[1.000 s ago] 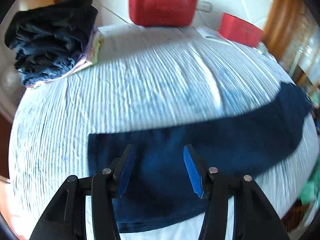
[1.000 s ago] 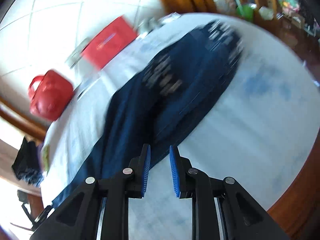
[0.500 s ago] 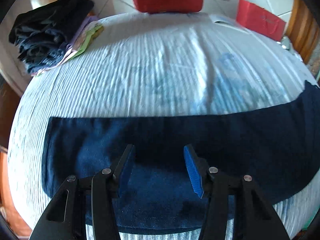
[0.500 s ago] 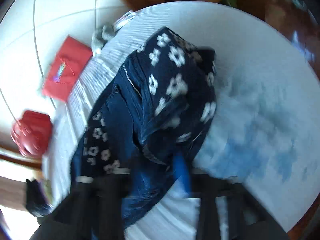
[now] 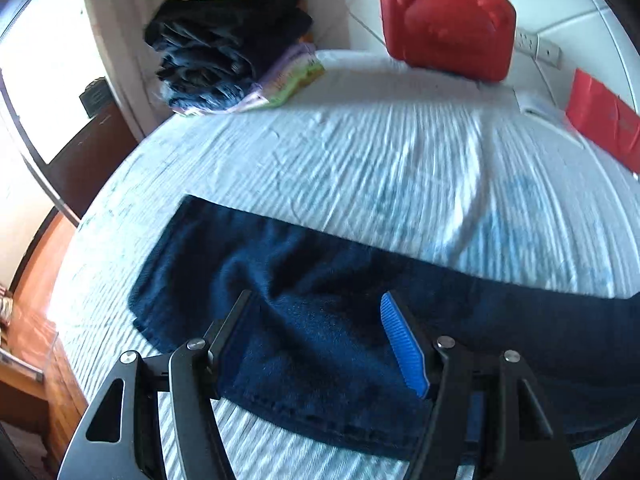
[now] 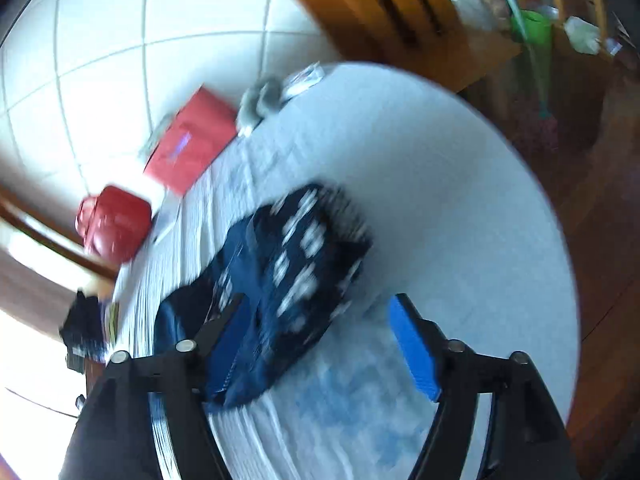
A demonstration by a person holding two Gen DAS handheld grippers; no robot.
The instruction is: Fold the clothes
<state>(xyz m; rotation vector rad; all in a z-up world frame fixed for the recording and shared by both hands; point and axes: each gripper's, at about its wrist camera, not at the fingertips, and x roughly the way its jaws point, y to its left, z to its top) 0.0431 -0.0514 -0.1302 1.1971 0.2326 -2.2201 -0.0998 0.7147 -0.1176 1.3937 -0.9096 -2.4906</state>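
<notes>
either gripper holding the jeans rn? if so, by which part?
Nothing is held. The left gripper is open above the leg end of the jeans; the right gripper is open above the waist end, which is blurred.

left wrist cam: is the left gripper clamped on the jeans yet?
No. The left gripper stands wide open, its fingers spread apart above the dark blue jeans lying flat on the white cloth.

Your right wrist view is smeared by motion: the white print on the dark jeans point(image 6: 296, 280) is unreadable. In the left wrist view the jeans run off the right edge, and the red bag point(image 5: 604, 120) is cut there too.
</notes>
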